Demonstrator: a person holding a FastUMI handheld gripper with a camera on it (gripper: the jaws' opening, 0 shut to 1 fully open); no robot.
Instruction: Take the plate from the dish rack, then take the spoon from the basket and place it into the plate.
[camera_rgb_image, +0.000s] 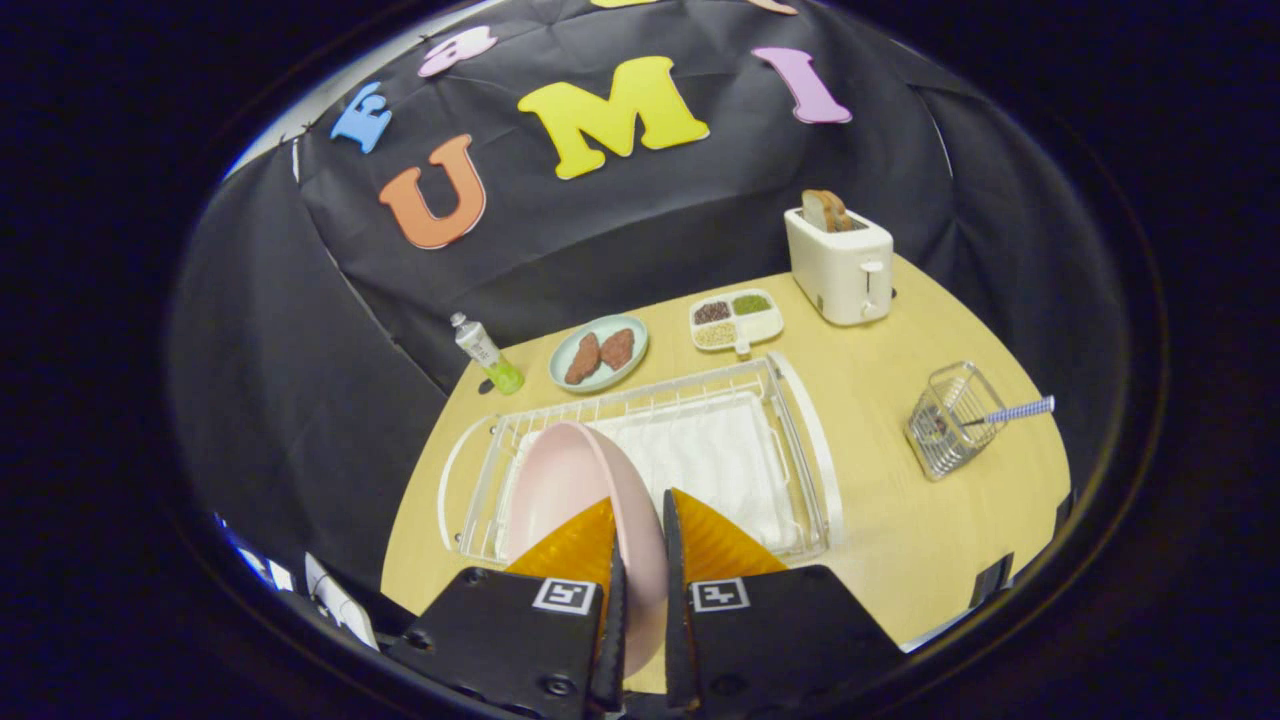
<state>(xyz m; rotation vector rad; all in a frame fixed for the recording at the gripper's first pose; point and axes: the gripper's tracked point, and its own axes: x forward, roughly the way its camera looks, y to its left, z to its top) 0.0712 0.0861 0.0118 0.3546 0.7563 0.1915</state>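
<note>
Gripper view, tool (640, 515) fingers clamping pink plate (575, 480) rim, over dish rack (790, 420)

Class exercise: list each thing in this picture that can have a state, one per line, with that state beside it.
tongs: shut on the pink plate's rim
pink plate: on edge in the dish rack, gripped
dish rack: on the table, holding the plate
spoon: handle sticking out of the wire basket
wire basket: upright, holding the spoon
toaster: bread in its slot
</note>
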